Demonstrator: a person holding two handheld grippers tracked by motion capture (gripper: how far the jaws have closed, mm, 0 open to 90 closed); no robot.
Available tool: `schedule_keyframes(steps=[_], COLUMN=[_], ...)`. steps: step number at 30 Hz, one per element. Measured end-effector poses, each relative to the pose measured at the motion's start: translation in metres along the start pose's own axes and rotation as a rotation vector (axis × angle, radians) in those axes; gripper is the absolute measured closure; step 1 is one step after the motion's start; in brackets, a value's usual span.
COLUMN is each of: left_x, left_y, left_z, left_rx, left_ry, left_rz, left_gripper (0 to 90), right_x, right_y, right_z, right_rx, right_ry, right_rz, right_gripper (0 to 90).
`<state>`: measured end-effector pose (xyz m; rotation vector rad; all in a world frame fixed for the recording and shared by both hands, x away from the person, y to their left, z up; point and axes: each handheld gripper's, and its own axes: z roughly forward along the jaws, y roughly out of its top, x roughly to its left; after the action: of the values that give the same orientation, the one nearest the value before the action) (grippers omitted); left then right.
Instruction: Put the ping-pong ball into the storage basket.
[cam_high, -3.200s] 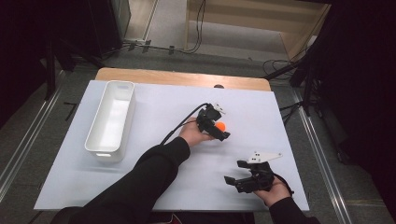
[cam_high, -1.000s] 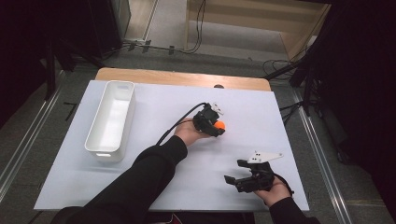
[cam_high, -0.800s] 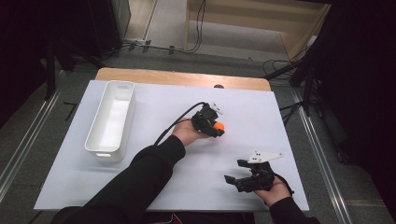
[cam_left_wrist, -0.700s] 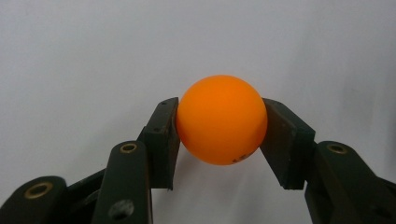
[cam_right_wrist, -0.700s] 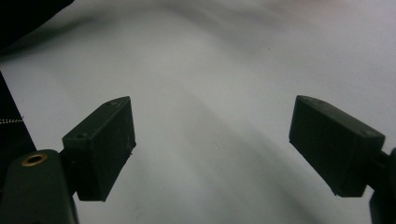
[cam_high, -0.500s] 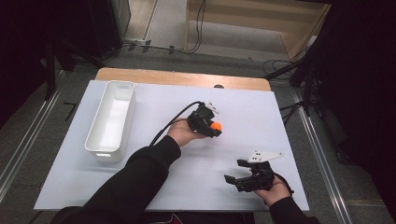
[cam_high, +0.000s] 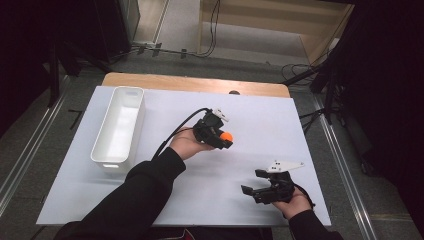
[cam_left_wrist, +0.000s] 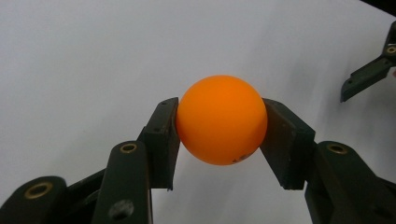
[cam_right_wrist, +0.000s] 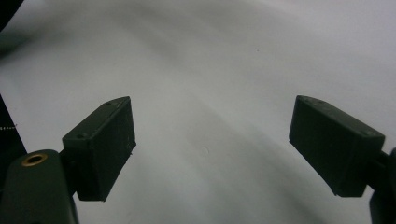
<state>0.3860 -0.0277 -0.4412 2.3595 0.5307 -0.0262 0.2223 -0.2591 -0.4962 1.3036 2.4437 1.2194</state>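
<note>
While clamped, ball (cam_left_wrist: 221, 120) orange, smooth, maybe faintly printed.

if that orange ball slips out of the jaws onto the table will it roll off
Probably yes: the smooth round orange plastic ball has no flat side, and the flat white table sheet shows no rim. It looks light, perhaps hollow, so likely bouncy. The left hand-held gripper pinches only its curved sides, so slipping seems possible.

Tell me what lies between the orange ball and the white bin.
In the high view, the stretch between the orange ball and the white bin holds the left gripper, the hand carrying it, its black cable and bare white tabletop.
</note>
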Motion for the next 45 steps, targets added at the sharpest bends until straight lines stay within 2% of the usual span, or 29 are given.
schedule_keyframes(steps=[4, 9, 15, 22, 32, 38, 45], left_x=[0.0, -0.001, -0.001, -0.002, 0.002, 0.002, 0.002], left_y=[-0.002, -0.005, -0.006, -0.007, -0.009, -0.008, -0.008], left_z=[-0.005, -0.01, -0.015, -0.024, -0.037, -0.041, -0.05], left_rx=[-0.011, 0.001, 0.004, 0.016, -0.003, 0.0, -0.006], left_ry=[-0.008, -0.009, -0.025, -0.035, -0.045, -0.052, -0.05], left_rz=[-0.007, -0.003, -0.02, -0.009, -0.034, -0.033, -0.037], left_gripper=[50.7, 50.7, 50.8, 50.7, 50.8, 50.7, 50.7], right_x=[0.0, 0.001, 0.002, 0.002, 0.002, 0.002, 0.003], right_y=[0.0, 0.0, 0.0, 0.0, 0.0, 0.0, 0.0], right_z=[0.0, 0.0, -0.001, -0.002, -0.001, -0.002, -0.003], right_rx=[-0.001, -0.001, -0.003, -0.004, -0.002, -0.011, -0.013], right_ry=[0.004, 0.004, 0.003, 0.002, 0.006, 0.003, 0.006], right_rz=[-0.001, -0.007, -0.01, -0.008, -0.01, -0.018, -0.004], right_gripper=[13.1, 13.2, 13.1, 13.2, 13.1, 13.1, 13.2])
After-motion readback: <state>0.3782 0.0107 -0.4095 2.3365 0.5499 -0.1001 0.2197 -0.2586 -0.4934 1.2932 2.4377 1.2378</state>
